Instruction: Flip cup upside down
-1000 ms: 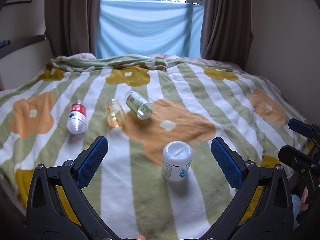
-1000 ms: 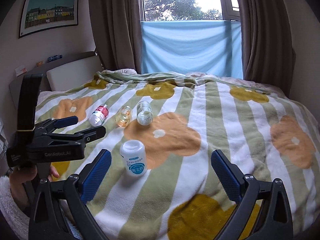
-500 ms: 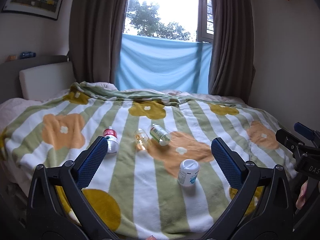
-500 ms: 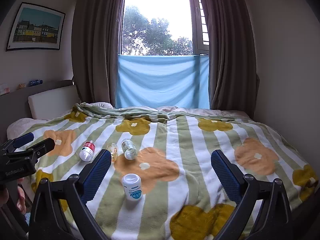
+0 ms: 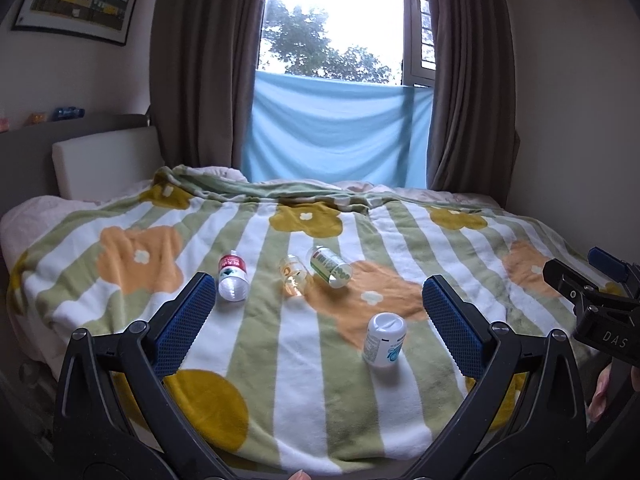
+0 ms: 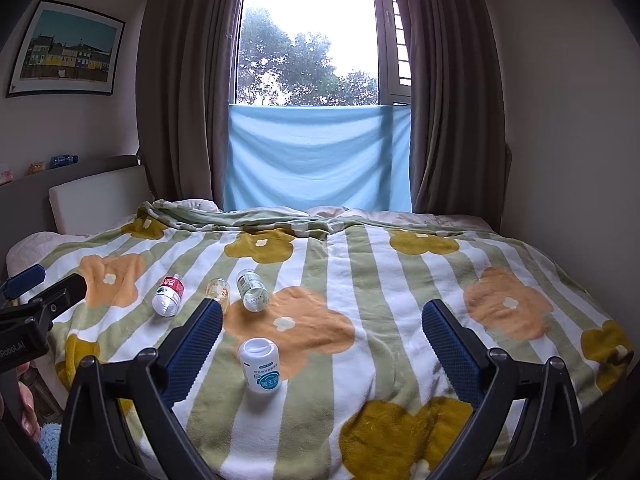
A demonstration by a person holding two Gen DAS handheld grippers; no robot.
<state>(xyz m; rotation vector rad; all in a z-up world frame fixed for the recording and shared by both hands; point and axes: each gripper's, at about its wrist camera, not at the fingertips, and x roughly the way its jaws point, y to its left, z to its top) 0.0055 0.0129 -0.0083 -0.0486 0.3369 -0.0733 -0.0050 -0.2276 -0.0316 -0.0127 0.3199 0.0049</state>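
**Both grippers held back from the bed, nothing grasped yet**

The left gripper (image 5: 316, 312) and the right gripper (image 6: 322, 330) hover near the foot of the bed, each with its blue-padded fingers (image 5: 182, 322) spread wide and empty. The likeliest cup, I'd say, is the small clear amber-tinted plastic cup (image 5: 293, 280) lying on its side mid-bed, though from here it is too small to be sure it is open-mouthed.

What could go wrong: the green-and-white striped fleece blanket (image 5: 304, 380) is soft and uneven, so a cup set mouth-down may tip over. The cup is light and round, so a nudge from one finger could roll it away before the grip closes.

It lies just beside the clear bottle with a green label (image 5: 330, 267), possibly touching, so wide fingers could catch both. The clear bottle with a red label (image 5: 232, 277) lies apart to the left. The white plastic jar with a blue label (image 5: 385, 339) sits nearer the grippers, in the path of a straight reach.
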